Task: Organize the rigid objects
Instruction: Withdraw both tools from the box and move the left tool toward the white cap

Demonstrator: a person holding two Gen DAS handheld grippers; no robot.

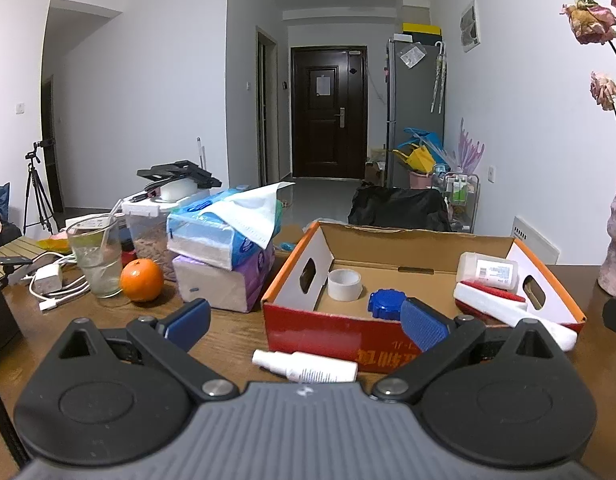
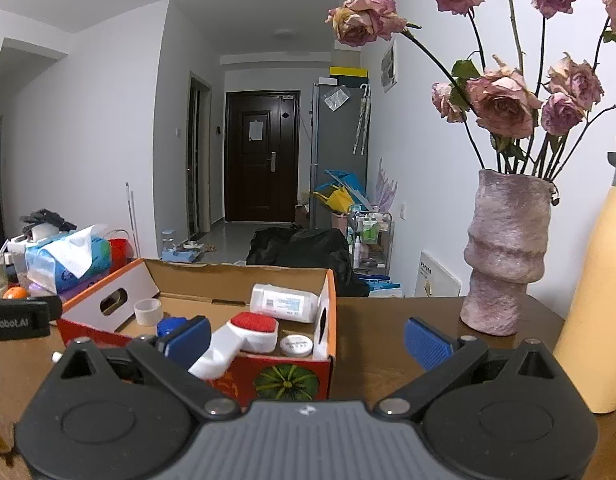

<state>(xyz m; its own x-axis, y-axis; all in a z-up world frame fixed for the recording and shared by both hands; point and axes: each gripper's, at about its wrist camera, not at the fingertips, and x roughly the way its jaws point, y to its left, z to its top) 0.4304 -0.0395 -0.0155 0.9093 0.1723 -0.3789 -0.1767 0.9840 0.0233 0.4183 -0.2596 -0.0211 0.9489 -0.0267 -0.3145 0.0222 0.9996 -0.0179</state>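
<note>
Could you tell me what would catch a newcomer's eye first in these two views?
Probably the open cardboard box in the middle of the wooden table, holding a tape roll, a blue lid and a red-and-white brush. A white spray bottle lies just in front of it. At the table's right stands a pink vase of dried roses.

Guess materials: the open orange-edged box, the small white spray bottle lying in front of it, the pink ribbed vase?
Open orange-edged box: corrugated cardboard, matte brown inside with a printed red front; torn top edge and cut handle holes suggest it.
Small white spray bottle: probably plastic, smooth and slightly glossy, with printed text.
Pink ribbed vase: likely ceramic or stone-like, with a rough, mottled, matte surface; cannot tell which.
</note>
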